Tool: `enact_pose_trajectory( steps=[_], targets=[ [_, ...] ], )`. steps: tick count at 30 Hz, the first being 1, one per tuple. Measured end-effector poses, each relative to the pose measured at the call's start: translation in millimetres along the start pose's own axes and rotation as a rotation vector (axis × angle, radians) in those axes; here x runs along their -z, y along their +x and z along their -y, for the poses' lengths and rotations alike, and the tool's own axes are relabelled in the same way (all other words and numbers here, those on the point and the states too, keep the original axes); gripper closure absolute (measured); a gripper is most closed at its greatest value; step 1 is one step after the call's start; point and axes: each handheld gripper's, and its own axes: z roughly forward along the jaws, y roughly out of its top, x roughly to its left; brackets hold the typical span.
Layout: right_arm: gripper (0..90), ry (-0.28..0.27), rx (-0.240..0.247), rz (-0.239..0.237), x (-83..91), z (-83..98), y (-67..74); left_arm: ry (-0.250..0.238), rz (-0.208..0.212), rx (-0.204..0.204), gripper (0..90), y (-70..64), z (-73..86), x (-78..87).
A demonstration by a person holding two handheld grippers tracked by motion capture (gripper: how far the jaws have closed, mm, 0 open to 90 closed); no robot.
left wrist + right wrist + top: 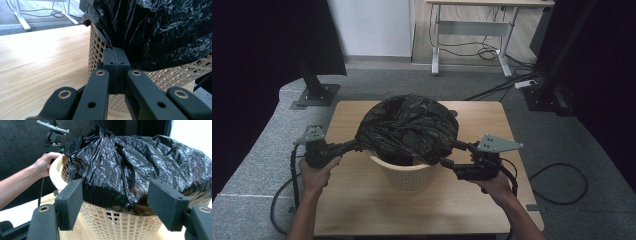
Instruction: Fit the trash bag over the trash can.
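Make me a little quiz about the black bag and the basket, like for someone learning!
1. True or false: the black bag lies flat on the table.
2. Which gripper is pinching the bag? A) left gripper B) right gripper
3. Fill in: the cream basket stands on a ____ table.

Key
1. False: it is draped over the top of the basket.
2. A: its jaws are closed on the plastic at the basket's side; the right gripper's jaws stand wide apart in front of the bag.
3. Wooden.
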Motion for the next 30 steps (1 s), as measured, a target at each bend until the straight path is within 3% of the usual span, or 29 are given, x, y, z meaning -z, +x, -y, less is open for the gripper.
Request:
enact_pose_trajectory(
  steps=[3,9,16,24,30],
  targets=[
    [32.1,-0.007,0.012,0.010,-0.7,-0.2,1.9,-0.001,-0.001,0.007,89.6,0.8,-0.1,0.4],
    [51.8,-0.011,0.094,0.100,0.9,3.5,11.3,0.000,-0.003,0.014,89.6,1.8,0.4,-0.3],
    [69.9,0.002,0.142,0.135,2.8,6.2,16.9,0.000,0.002,0.016,89.6,0.7,-0.2,-3.7],
    [88.3,0.000,0.142,0.114,2.6,6.4,15.5,-0.003,0.000,0.019,89.6,1.1,-0.3,-4.2],
    [88.8,-0.005,0.140,0.077,2.4,15.2,13.8,-0.004,0.001,0.021,89.6,2.4,2.4,-2.3]
  ],
)
